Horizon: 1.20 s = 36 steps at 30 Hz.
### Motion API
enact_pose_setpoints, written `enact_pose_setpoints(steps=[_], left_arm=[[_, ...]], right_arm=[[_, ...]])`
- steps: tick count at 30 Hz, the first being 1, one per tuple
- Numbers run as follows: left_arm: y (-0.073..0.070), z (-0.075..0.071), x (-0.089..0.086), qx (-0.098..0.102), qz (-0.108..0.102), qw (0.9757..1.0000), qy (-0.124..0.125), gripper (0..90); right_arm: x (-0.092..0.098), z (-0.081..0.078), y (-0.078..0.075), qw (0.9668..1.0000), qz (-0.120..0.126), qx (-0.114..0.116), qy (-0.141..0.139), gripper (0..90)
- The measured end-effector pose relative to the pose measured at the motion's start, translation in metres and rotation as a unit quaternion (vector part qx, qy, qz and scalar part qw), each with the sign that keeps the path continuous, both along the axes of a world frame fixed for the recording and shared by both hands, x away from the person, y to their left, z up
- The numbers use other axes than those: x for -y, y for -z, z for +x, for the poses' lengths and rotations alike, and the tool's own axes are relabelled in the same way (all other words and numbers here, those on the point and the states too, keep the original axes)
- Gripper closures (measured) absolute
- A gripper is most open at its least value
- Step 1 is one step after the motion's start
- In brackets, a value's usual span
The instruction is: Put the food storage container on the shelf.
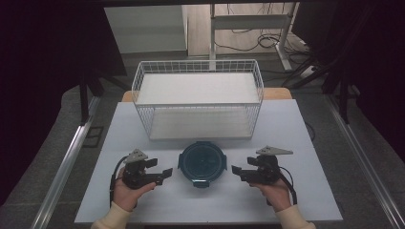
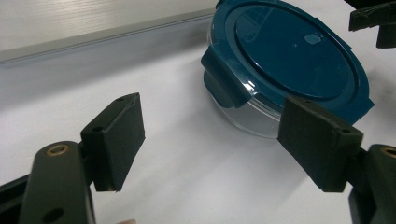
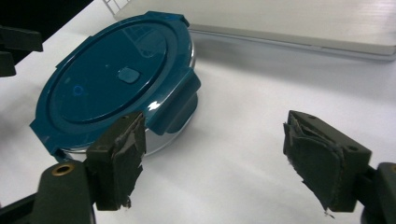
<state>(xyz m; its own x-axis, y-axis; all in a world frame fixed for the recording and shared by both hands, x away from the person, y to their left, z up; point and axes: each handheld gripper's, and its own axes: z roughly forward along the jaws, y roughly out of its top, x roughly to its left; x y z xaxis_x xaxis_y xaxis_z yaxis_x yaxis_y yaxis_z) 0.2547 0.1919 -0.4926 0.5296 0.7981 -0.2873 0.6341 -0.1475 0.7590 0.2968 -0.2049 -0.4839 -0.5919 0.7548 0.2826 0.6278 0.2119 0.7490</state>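
While both hands are resting on white table (image 1: 286,129), round container (image 1: 201,163) with blue lid (image 2: 299,56) is sitting at near middle, right between them. Left gripper (image 1: 164,173) is hanging just left of it, jaws spread, nothing in them. Right gripper (image 1: 236,171) is sitting just right of it, jaws apart too, gripping nothing. Neither one is touching container. Wire basket (image 1: 198,98) is standing just beyond container, on far side. Lid clips are looking snapped down.

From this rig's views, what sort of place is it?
Likely a lab or data-collection workspace: a white table with a wire basket, a person's handheld grippers flanking a lidded container, and desk frames and cables behind.
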Motion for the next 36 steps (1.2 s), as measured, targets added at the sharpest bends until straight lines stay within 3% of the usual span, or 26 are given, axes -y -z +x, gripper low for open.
enact_pose_setpoints(steps=[3, 8, 13, 18, 21, 24, 28, 33, 35, 36], left_arm=[[-0.001, 0.000, 0.003, 0.006, 0.020, 0.9998, -0.002, 20.2], [-0.008, 0.003, 0.004, 0.002, 0.001, 1.0000, -0.002, 18.4], [-0.024, 0.011, 0.003, 0.002, -0.025, 0.9997, -0.002, 17.9], [-0.026, 0.026, 0.011, -0.035, -0.043, 0.9985, 0.003, 15.7], [-0.025, 0.036, 0.016, -0.062, -0.068, 0.9958, 0.003, 13.5], [-0.020, 0.044, 0.021, -0.083, -0.089, 0.9925, 0.008, 12.7], [-0.011, 0.052, 0.023, -0.098, -0.110, 0.9889, 0.016, 12.9], [0.003, 0.056, 0.018, -0.129, -0.142, 0.9812, 0.023, 13.3], [0.005, 0.055, 0.017, -0.129, -0.135, 0.9822, 0.023, 13.0], [0.005, 0.055, 0.017, -0.127, -0.141, 0.9815, 0.023, 13.4]], right_arm=[[-0.002, 0.001, 0.001, 0.9999, 0.005, -0.008, -0.004, 20.4], [-0.006, 0.003, 0.001, 0.9998, 0.011, -0.015, -0.009, 19.6], [-0.011, 0.013, -0.013, 0.9993, 0.033, -0.015, -0.012, 19.3], [-0.022, 0.019, -0.014, 0.9993, 0.026, -0.026, -0.011, 17.6], [-0.026, 0.023, -0.016, 0.9988, 0.036, -0.031, -0.007, 17.2], [-0.027, 0.030, -0.017, 0.9960, 0.073, -0.052, -0.009, 16.6], [-0.032, 0.034, -0.010, 0.9956, 0.072, -0.060, -0.008, 15.5], [-0.038, 0.036, 0.000, 0.9947, 0.064, -0.080, -0.010, 14.3], [-0.042, 0.036, 0.003, 0.9941, 0.065, -0.086, -0.014, 13.7], [-0.043, 0.035, 0.005, 0.9936, 0.065, -0.091, -0.015, 13.3]])
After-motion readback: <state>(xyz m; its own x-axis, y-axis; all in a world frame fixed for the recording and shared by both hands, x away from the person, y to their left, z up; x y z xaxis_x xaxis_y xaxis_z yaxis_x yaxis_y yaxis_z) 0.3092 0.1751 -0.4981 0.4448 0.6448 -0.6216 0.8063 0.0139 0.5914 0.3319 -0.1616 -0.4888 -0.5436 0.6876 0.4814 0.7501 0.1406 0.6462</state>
